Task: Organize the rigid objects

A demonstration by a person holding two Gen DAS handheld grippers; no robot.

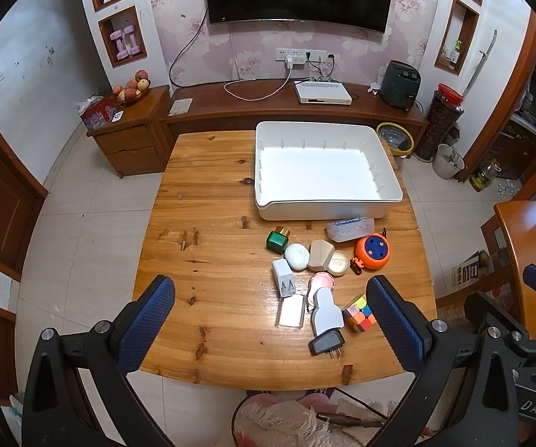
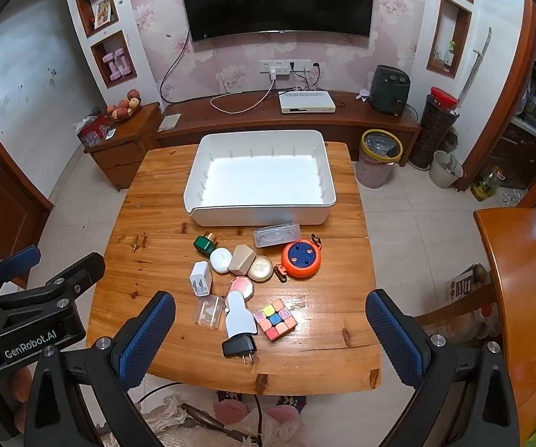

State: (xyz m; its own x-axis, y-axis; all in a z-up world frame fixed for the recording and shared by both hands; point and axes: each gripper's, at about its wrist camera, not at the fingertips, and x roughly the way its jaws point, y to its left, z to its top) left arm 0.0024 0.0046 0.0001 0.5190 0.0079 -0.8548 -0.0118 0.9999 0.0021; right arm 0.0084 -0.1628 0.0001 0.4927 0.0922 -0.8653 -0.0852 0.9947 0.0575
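Note:
A white tray [image 1: 327, 206] [image 2: 260, 218] stands empty at the far side of the wooden table [image 1: 212, 193] [image 2: 342, 260]. In front of it lies a cluster of small objects: a green bottle [image 1: 277, 240] [image 2: 204, 244], an orange round reel [image 1: 373, 251] [image 2: 301, 259], a clear case [image 1: 349, 228] [image 2: 276, 233], a white charger [image 1: 284, 276] [image 2: 200, 279], a colour cube [image 1: 359, 313] [image 2: 275, 318] and a black plug [image 1: 326, 342] [image 2: 238, 346]. My left gripper [image 1: 269, 326] and right gripper [image 2: 269, 329] are both open and empty, above the table's near edge.
A TV cabinet [image 1: 268, 106] with a white box stands behind the table. A bin [image 2: 379, 160] stands at the table's far right. Another wooden table [image 2: 521, 279] is at the right. A rug and slippers [image 2: 230, 413] lie below the near edge.

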